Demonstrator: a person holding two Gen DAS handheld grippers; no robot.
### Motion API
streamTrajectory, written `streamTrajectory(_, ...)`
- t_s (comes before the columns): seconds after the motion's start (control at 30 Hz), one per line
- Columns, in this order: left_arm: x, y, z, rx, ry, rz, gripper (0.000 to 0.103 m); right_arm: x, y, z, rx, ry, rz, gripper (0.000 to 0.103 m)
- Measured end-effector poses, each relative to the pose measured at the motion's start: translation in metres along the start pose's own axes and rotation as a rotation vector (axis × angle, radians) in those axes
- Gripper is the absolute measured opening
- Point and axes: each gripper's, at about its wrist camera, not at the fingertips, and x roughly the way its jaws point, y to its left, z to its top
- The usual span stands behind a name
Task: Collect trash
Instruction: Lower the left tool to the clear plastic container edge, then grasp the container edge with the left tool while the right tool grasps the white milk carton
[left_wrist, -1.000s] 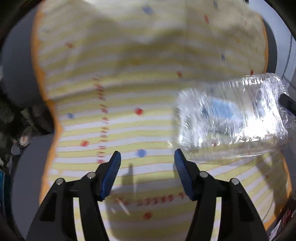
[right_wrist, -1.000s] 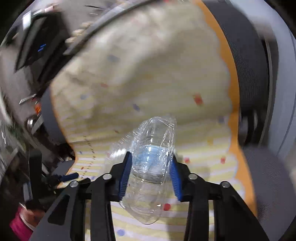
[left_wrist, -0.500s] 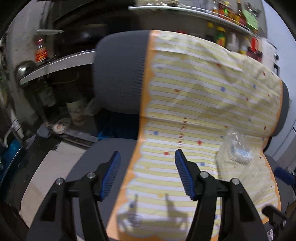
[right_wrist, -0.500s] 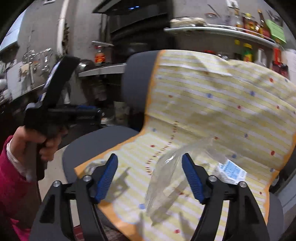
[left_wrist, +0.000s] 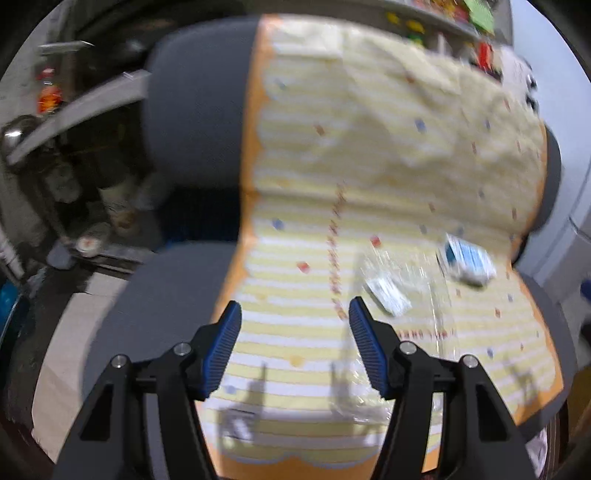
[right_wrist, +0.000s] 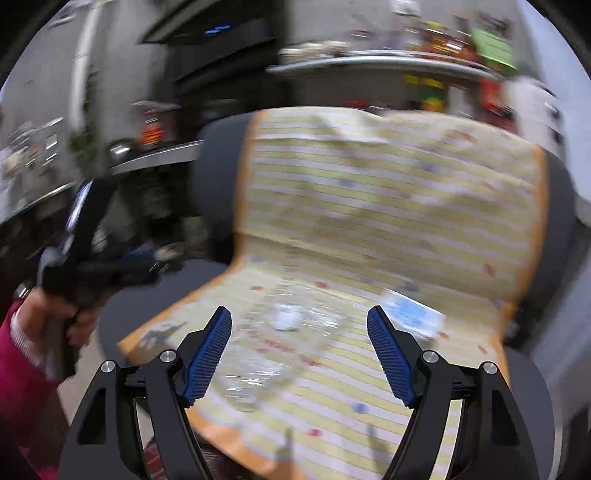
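Your right gripper no longer clamps the clear plastic bottle; it lies on the striped cloth over the chair seat. Your left gripper is closing, nothing between.

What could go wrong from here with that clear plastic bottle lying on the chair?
The crushed clear bottle lies loose near the front edge of the striped cloth, so it may roll off. Neither the left gripper, whose jaws are closing, nor the right gripper holds anything, and blur could spoil a re-grasp.

One crushed bottle, one cloth, one chair.
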Motion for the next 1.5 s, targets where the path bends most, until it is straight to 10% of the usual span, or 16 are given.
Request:
streamTrajectory(0.17,0.052,-0.021,-0.013,0.063,0.124,-0.100,0.032,0.026,-0.051,-0.018,0.125,0.070,-0.107,0.076)
streamTrajectory(0.33,0.092,-0.030,-0.016,0.096,0.213,-0.154,0.030,0.053,-0.085,-0.033,0.211,0.123,-0.151,0.048)
streamTrajectory(0.57,0.118,-0.028,-0.015,0.101,0.243,-0.251,0.037,0.112,-0.124,-0.036,0.334,0.193,-0.166,0.072)
streamTrajectory(0.67,0.116,-0.031,-0.016,0.108,0.234,-0.271,0.010,0.137,-0.143,-0.036,0.395,0.214,-0.169,0.072)
streamTrajectory(0.83,0.107,-0.031,-0.014,0.026,0.175,-0.203,0.006,0.172,-0.163,-0.034,0.478,0.240,-0.156,0.070)
streamTrajectory(1.0,0.099,-0.027,-0.008,0.001,0.109,-0.084,0.006,0.178,-0.153,-0.041,0.510,0.307,-0.075,0.046)
streamTrajectory(1.2,0.094,-0.008,-0.004,-0.038,0.085,0.029,0.006,0.153,-0.078,-0.045,0.264,0.398,0.217,0.047)
streamTrajectory(1.37,0.092,-0.001,-0.007,-0.053,0.106,0.013,0.006,0.126,-0.081,-0.030,0.176,0.221,0.073,0.086)
streamTrajectory(1.5,0.096,0.000,-0.008,-0.050,0.121,-0.001,0.006,0.149,-0.106,-0.018,0.151,0.178,0.005,0.088)
